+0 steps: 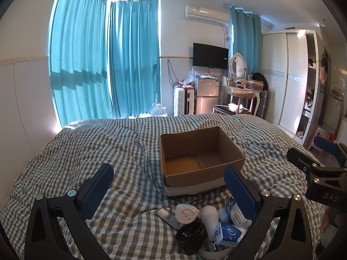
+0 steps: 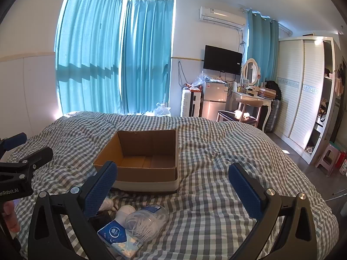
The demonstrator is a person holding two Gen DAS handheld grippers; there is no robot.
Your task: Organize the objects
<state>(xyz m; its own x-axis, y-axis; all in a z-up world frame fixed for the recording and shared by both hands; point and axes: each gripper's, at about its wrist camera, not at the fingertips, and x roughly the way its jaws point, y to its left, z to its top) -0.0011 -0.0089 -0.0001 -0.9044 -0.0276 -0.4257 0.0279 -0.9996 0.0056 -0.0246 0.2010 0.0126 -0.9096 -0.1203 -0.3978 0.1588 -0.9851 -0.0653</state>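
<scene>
Hovering both tools, left tool [image 1: 169, 191] and right tool [image 2: 173, 189], released over the checked bed [image 2: 216, 195], we judge the blue-white soft tissue pack [image 2: 118, 236] light and squashy; take it mid-body. The empty brown cardboard box [image 2: 141, 151] sits just beyond, with open quilt all around.

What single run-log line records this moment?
left gripper: open | right gripper: open | cardboard box: empty | toiletries pile: on bed, before box
</scene>
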